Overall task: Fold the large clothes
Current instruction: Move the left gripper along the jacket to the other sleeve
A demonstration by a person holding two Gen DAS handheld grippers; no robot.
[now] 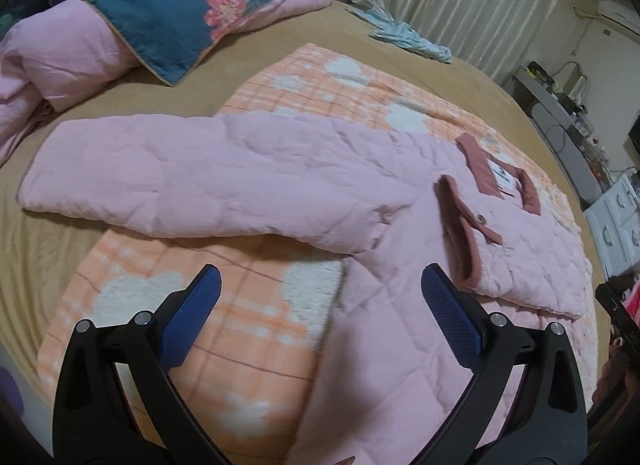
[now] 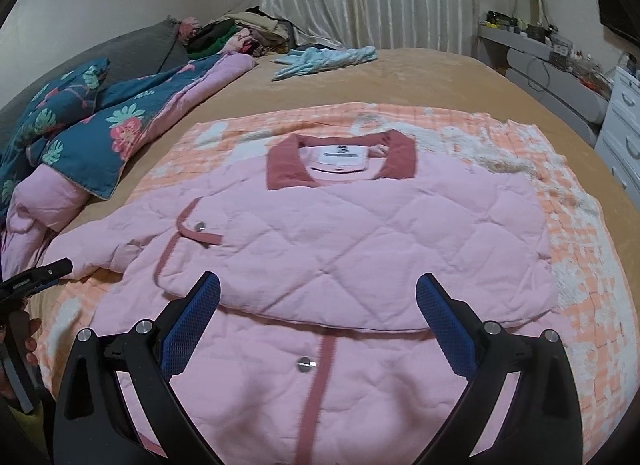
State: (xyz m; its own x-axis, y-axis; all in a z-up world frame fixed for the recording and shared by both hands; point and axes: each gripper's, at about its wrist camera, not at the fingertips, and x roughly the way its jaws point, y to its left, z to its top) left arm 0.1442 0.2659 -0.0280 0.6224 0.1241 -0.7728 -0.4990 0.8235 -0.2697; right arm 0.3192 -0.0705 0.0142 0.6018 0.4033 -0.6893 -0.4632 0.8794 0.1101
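A pink quilted jacket with a dark-pink collar lies on an orange checked blanket on the bed. Its right sleeve is folded across the chest, cuff showing. Its left sleeve stretches out flat to the left. My left gripper is open and empty, hovering above the jacket's side below that sleeve. My right gripper is open and empty above the jacket's front, near a snap button. The left gripper also shows at the left edge of the right wrist view.
A blue floral quilt with pink lining is piled at the bed's far left. A light-blue garment lies near the far edge. Clothes are heaped by the curtain. White drawers and a cluttered shelf stand to the right.
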